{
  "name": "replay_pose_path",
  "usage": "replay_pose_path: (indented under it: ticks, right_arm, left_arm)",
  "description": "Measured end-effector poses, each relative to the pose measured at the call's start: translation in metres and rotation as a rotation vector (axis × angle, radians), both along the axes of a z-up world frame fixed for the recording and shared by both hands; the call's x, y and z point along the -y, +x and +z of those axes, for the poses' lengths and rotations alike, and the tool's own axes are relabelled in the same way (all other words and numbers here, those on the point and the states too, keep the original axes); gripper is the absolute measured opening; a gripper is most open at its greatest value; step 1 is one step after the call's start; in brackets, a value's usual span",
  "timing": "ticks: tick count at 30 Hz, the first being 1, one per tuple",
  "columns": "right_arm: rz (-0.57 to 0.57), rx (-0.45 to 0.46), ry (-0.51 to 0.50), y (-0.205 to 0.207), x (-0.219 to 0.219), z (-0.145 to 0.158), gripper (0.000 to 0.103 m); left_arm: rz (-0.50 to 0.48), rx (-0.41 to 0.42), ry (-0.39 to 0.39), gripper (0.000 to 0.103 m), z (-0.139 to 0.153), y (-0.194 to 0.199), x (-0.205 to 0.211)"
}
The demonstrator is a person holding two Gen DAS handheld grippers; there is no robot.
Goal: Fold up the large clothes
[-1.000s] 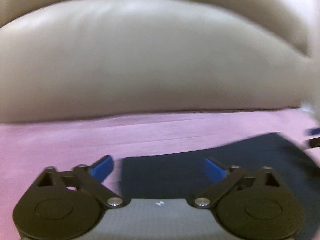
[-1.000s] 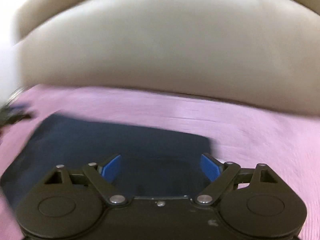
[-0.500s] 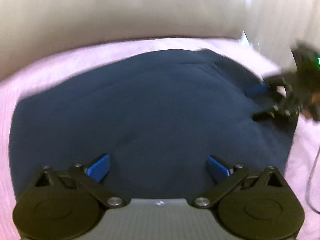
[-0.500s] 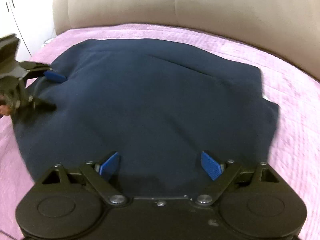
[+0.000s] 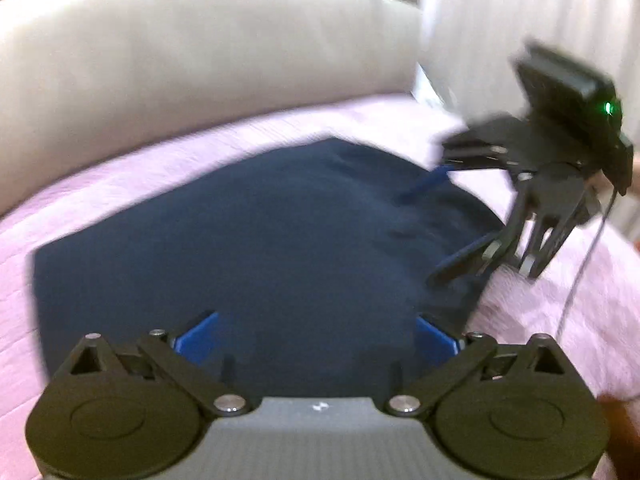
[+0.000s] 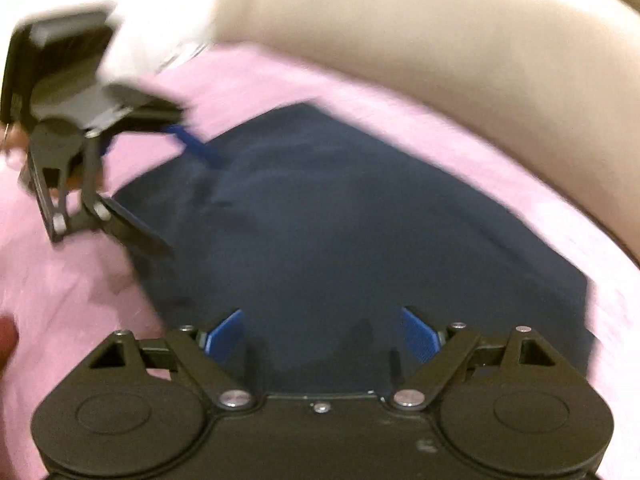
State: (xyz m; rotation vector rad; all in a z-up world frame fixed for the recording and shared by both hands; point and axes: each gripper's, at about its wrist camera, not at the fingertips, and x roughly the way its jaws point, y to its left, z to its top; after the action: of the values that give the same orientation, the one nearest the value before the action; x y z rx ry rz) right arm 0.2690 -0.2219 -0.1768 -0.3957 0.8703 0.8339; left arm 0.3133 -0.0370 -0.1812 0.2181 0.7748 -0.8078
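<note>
Above garment [image 5: 248, 248], tongs [image 5: 316, 340] now higher.

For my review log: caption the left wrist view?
Open left tool over navy garment on pink bedspread; right tool open.

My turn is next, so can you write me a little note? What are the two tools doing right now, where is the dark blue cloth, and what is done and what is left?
Left tool: open, holding nothing, over the near edge of the dark blue garment.
Right tool: open, empty too, over the same garment's other side.
Garment: lies flat as a compact, straight-edged shape on the pink bedspread, in front of the beige headboard.
Done: it looks already folded at least once; the blur hides how many layers.
Left: probably another fold or some smoothing. Neither tool grips any cloth yet.
</note>
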Motion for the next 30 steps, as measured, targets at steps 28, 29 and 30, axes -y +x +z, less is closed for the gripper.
replay_pose_path:
  ticks: [28, 29, 30]
  right_arm:
    - [-0.608, 0.029, 0.113, 0.008, 0.084, 0.037, 0.101]
    - [-0.629, 0.061, 0.135, 0.018, 0.07, 0.042, 0.101]
    - [-0.665, 0.094, 0.137, 0.026, 0.057, 0.044, 0.101]
  left_arm:
    - [0.603, -0.191, -0.248, 0.102, -0.026, 0.076, -0.2]
    - [0.59, -0.195, -0.285, 0.102, -0.027, 0.094, -0.198]
    - [0.572, -0.217, -0.331, 0.102, -0.03, 0.108, -0.196]
